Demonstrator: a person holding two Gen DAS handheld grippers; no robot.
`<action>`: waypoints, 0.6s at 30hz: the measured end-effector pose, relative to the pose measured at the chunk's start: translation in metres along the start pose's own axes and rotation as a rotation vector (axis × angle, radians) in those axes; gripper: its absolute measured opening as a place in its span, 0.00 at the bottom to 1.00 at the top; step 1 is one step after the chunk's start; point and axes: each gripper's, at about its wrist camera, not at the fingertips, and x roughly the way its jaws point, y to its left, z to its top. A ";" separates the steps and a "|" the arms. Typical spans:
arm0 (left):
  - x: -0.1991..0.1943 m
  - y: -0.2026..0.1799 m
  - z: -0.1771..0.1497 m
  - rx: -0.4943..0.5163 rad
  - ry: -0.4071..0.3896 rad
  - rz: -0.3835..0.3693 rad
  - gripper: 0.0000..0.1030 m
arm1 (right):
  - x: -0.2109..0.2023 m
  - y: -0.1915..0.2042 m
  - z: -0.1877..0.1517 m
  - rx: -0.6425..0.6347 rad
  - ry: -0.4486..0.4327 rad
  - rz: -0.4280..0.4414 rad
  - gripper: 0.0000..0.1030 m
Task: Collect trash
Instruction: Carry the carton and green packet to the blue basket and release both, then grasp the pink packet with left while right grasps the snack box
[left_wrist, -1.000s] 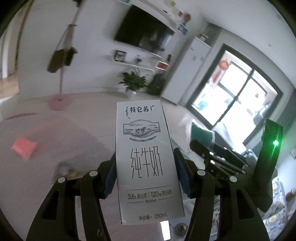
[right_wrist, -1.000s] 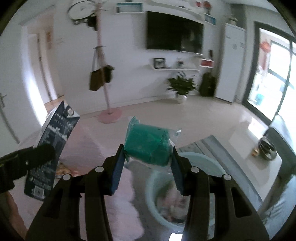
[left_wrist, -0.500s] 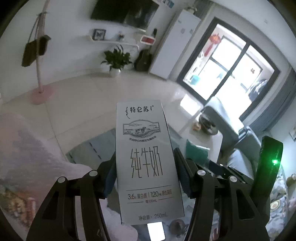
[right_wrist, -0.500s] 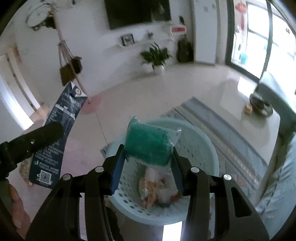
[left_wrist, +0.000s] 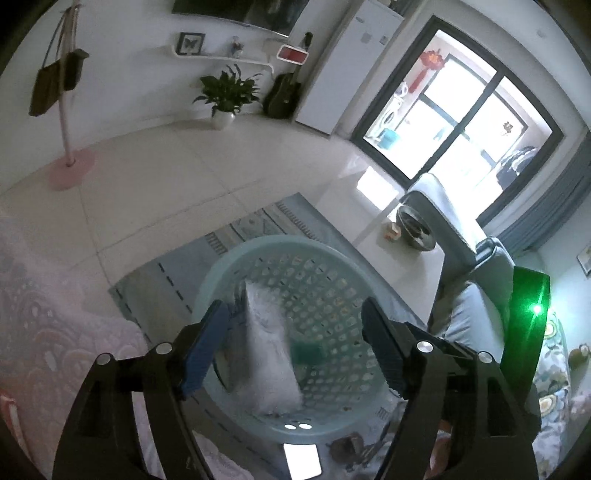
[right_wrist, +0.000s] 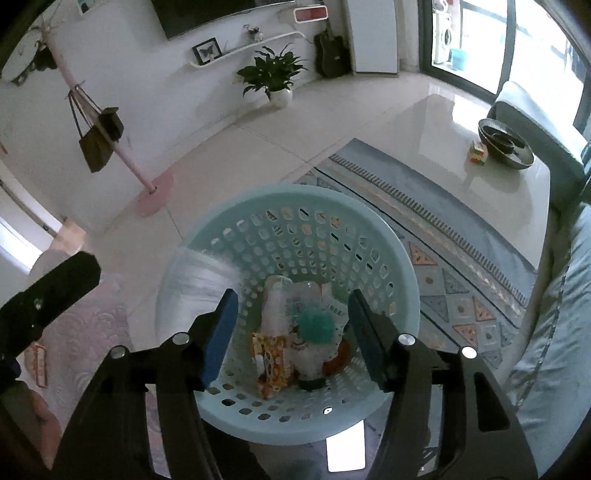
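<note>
1. The left gripper (left_wrist: 291, 332) and right gripper (right_wrist: 290, 328) both hang spread wide and empty over the round, pale-blue perforated plastic basket (right_wrist: 402, 295).
2. A blurred white milk carton (left_wrist: 267, 354) sits inside the basket toward 9 o'clock; a fuzzy green packet (right_wrist: 317, 326) lies at its centre among crumpled wrappers.
3. The basket rests on a patterned blue rug (right_wrist: 443, 236) over glossy pale tiles (right_wrist: 258, 147); a potted plant (right_wrist: 271, 75) stands at 12 o'clock.
</note>
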 end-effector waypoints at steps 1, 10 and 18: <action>-0.003 0.001 -0.001 -0.001 -0.003 0.001 0.72 | -0.001 0.000 0.001 0.000 -0.002 -0.003 0.57; -0.051 0.000 -0.011 -0.027 -0.077 -0.014 0.73 | -0.032 0.021 -0.005 -0.057 -0.058 0.031 0.57; -0.141 0.012 -0.024 -0.038 -0.235 0.028 0.73 | -0.092 0.089 -0.020 -0.223 -0.200 0.146 0.57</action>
